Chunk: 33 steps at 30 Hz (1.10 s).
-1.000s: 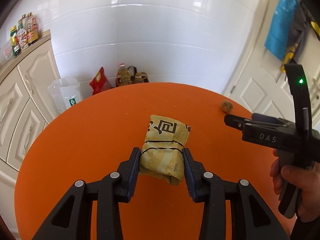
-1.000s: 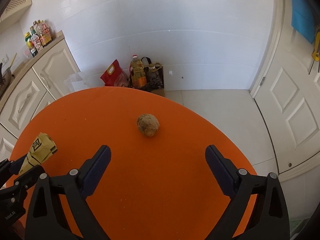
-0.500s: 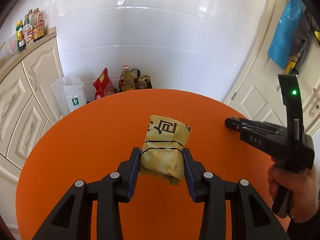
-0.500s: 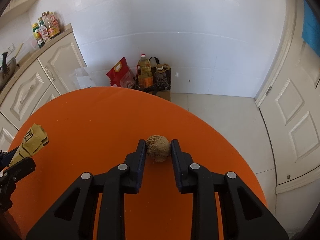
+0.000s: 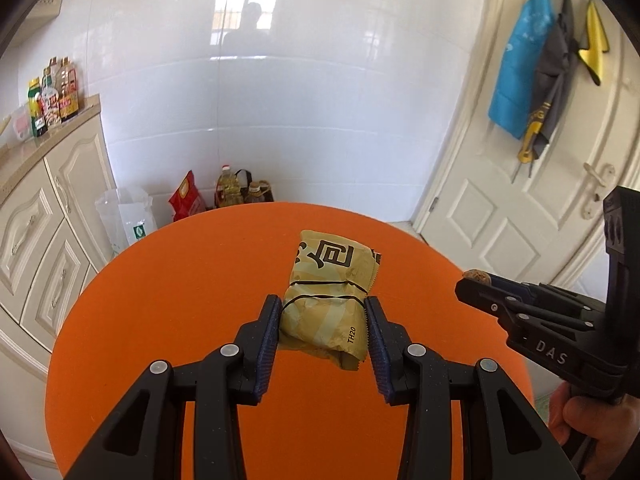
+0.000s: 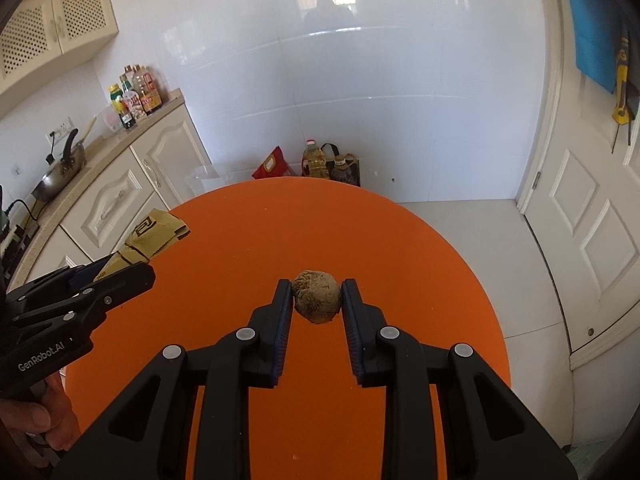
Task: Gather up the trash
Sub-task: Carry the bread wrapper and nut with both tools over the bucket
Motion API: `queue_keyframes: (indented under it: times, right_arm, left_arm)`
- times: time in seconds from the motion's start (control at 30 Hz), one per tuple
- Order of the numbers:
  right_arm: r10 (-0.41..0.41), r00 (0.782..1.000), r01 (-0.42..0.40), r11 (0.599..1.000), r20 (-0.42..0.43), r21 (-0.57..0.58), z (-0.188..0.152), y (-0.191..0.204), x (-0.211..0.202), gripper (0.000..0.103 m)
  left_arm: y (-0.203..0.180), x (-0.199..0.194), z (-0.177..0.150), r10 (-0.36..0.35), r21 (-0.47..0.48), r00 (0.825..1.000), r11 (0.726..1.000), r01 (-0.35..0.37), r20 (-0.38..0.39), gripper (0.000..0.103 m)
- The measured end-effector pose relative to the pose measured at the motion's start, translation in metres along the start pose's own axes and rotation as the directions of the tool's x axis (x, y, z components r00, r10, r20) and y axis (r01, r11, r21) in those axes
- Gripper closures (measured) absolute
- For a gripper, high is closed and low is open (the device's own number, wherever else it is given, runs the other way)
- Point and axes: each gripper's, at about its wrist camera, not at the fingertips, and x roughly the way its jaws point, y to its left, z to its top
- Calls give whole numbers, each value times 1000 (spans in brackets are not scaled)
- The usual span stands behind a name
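Your left gripper [image 5: 322, 330] is clamping the crumpled tan paper packet with black printed characters and a black band round it [image 5: 328, 302]; both blue pads are pressing its sides, and most of the packet is sticking out ahead of the fingertips. Your right gripper [image 6: 316, 300] is pinching the small brown wrinkled ball of trash [image 6: 317, 297] between its pads, jaws nearly together. Both tools are pointing down and forward over the round orange table [image 5: 168, 300], each carried in a bare hand [image 6: 38, 420] low at the frame edge. Against a second ago: the right jaws were standing wide with the ball lying ahead on the table; now both items are hanging clear above the surface.
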Motion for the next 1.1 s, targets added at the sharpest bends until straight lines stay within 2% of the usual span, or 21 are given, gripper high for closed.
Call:
queue_keyframes:
  times: [0.33, 0.6, 0.87, 1.1]
  right_arm:
    - [-35, 993, 33, 999, 113, 23, -31, -14, -101, 78]
    - [-135, 974, 116, 987, 182, 109, -59, -67, -171, 78]
    - [-270, 947, 223, 942, 174, 251, -98, -141, -218, 78]
    - [-359, 928, 296, 873, 103, 387, -141, -218, -231, 78]
  left_arm:
    - [-62, -54, -30, -87, 104, 995, 991, 81, 55, 66]
    - [-116, -65, -39, -199, 211, 979, 959, 186, 40, 66]
    - [-162, -32, -32, -317, 286, 946, 903, 321, -63, 66]
    - [-210, 10, -50, -379, 306, 896, 846, 436, -231, 66]
